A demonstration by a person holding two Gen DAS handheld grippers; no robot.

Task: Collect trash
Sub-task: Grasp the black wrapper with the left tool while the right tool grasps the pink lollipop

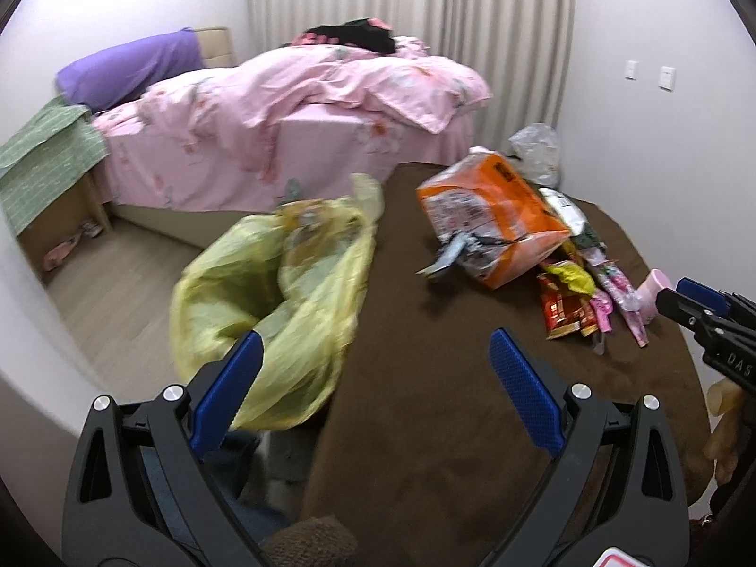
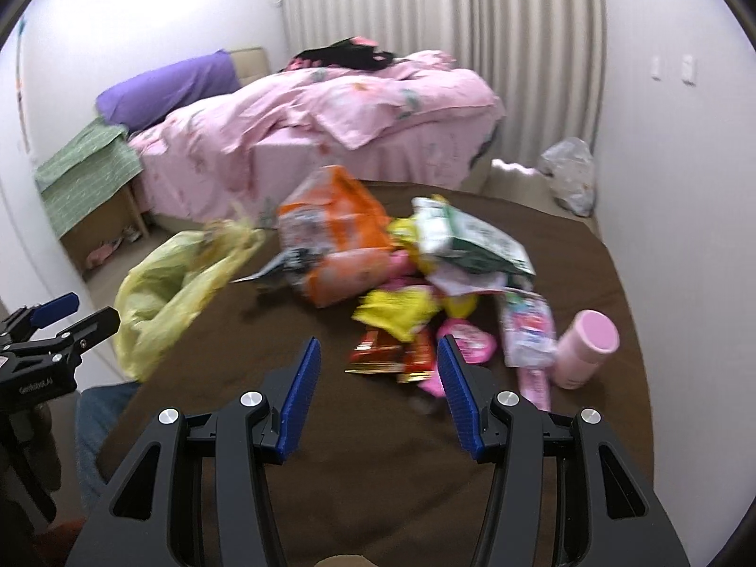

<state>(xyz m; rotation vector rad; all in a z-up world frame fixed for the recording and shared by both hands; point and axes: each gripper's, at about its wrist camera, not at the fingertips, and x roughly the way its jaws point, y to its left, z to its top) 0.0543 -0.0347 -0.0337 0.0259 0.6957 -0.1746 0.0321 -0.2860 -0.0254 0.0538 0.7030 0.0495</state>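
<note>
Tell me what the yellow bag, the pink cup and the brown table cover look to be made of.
Yellow bag: thin translucent plastic film, crumpled and sagging. Pink cup: probably smooth matte plastic with an even colour, though coated metal is possible. Brown table cover: soft fabric, likely fleece, with a dull, non-reflective surface.

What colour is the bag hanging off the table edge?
Pale yellow; the bag shows best in the left wrist view.

white walls, pleated curtain, wood floor; pink-covered bed, purple pillow, brown tabletop.
</note>
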